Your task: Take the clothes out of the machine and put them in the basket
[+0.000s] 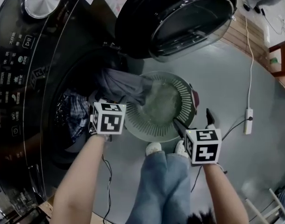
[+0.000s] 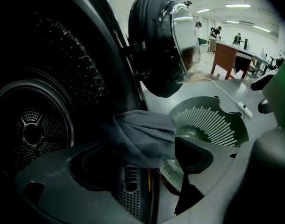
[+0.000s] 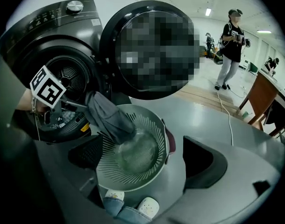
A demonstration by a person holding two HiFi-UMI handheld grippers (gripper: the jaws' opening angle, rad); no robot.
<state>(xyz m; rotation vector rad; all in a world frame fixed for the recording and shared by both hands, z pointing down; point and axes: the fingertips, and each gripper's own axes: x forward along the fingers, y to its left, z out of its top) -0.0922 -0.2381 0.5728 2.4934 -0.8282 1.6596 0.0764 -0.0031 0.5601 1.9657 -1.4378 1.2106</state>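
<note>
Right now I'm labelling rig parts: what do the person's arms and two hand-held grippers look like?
The left hand-held gripper and right hand-held gripper are dark grey with black angular jaws. Each carries a white cube with black square markers: left cube, right cube. A thin dark cable hangs below the left cube. No sleeves show on the forearms.

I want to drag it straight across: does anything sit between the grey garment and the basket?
Nothing visible does. The grey garment already drapes from the machine's opening over the basket's rim, its end inside; the open door stands clear.
</note>
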